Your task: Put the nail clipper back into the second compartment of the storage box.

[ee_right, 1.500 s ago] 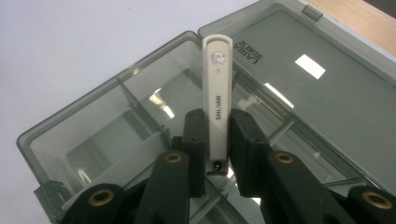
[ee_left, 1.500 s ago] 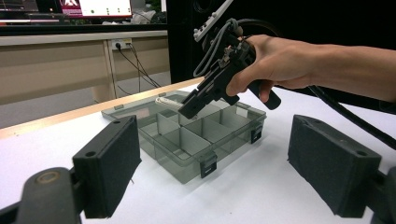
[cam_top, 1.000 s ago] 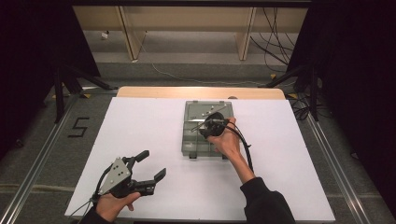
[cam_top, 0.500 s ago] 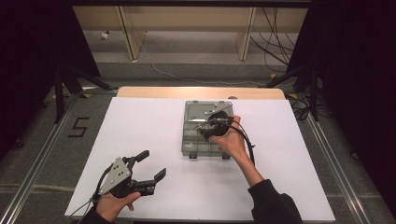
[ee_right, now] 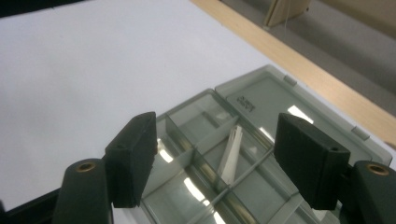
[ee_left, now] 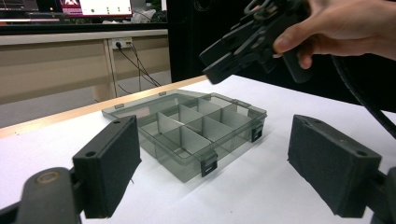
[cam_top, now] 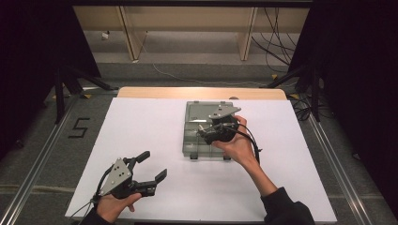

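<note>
At the near left of the white table (cam_top: 141,126), the left gripper (cam_top: 151,168) rests low in the person's left hand (cam_top: 112,206), its fingers (ee_left: 109,163) spread wide with nothing between them. In the left gripper view those fingers frame the clear plastic box (ee_left: 196,133) farther off on the table.

The box (cam_top: 195,136) sits right of the table's middle, toward the far edge, with its lid (cam_top: 199,110) folded flat open on the far side. Dividers split the box into compartments. In the right gripper view a small white strip (ee_right: 231,156) lies tilted in one of the compartments near the lid hinge, leaning across a divider.

Above the box, the right gripper (cam_top: 204,132) is held in the person's right hand (cam_top: 237,145), clear of the box and apart from it, as the left gripper view shows. Its fingers (ee_right: 133,156) have just been opening and now stand wide, nothing between them; the white strip lies below, untouched.

A black cable (cam_top: 253,140) trails from the right gripper over the wrist.
</note>
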Motion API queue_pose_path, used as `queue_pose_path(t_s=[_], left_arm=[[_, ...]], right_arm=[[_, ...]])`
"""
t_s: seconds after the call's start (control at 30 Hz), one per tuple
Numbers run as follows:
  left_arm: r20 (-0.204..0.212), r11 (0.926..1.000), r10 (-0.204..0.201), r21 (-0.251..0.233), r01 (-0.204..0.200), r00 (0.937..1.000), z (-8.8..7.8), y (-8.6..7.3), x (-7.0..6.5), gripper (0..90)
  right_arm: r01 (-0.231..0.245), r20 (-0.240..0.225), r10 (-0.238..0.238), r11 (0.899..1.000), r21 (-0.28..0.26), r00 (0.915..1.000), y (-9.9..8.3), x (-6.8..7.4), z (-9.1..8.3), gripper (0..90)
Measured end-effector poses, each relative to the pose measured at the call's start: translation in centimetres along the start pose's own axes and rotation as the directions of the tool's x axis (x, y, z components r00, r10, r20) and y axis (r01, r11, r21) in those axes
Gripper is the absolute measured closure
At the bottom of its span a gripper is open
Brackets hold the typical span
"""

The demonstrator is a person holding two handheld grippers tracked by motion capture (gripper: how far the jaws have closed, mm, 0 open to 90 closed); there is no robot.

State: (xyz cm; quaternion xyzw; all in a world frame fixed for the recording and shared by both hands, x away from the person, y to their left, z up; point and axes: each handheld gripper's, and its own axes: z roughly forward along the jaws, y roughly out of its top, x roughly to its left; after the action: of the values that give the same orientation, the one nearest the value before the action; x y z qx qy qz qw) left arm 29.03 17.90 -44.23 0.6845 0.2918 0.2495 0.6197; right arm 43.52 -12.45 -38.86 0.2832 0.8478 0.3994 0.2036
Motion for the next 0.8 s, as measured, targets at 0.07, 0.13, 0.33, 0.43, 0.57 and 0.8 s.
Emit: queue_pose_path(t_s=[0.07, 0.13, 0.33, 0.43, 0.57, 0.8], left_arm=[[0.003, 1.0000, 0.000, -0.004, 0.000, 1.0000, 0.0, 0.0, 0.0, 16.5], [0.001, 1.0000, -0.001, 0.001, 0.001, 1.0000, 0.0, 0.0, -0.1, 16.5], [0.005, 1.0000, 0.004, -0.004, -0.004, 1.0000, 0.1, 0.0, 0.0, 16.5], [0.004, 1.0000, 0.005, -0.004, -0.005, 1.0000, 0.1, 0.0, 0.1, 16.5], [0.004, 1.0000, 0.005, -0.003, -0.005, 1.0000, 0.1, 0.0, 0.1, 16.5], [0.004, 1.0000, 0.005, -0.002, -0.005, 1.0000, 0.1, 0.0, 0.0, 16.5]], right_arm=[[0.007, -0.003, -0.008, 1.000, -0.028, 1.0000, -0.2, 0.3, -0.5, 31.0], [0.006, -0.018, -0.007, 0.999, -0.040, 0.9998, -0.5, 0.6, -1.1, 30.8], [0.007, -0.018, -0.008, 0.996, -0.088, 0.9998, -1.1, 1.1, -2.6, 29.4], [-0.005, -0.037, 0.002, 0.995, -0.101, 0.9993, -1.5, 1.4, -3.0, 29.1], [0.003, -0.038, -0.007, 0.993, -0.117, 0.9993, -2.1, 1.8, -3.6, 28.2], [-0.034, -0.060, 0.024, 0.984, -0.176, 0.9979, -2.9, 2.0, -4.8, 23.3]])
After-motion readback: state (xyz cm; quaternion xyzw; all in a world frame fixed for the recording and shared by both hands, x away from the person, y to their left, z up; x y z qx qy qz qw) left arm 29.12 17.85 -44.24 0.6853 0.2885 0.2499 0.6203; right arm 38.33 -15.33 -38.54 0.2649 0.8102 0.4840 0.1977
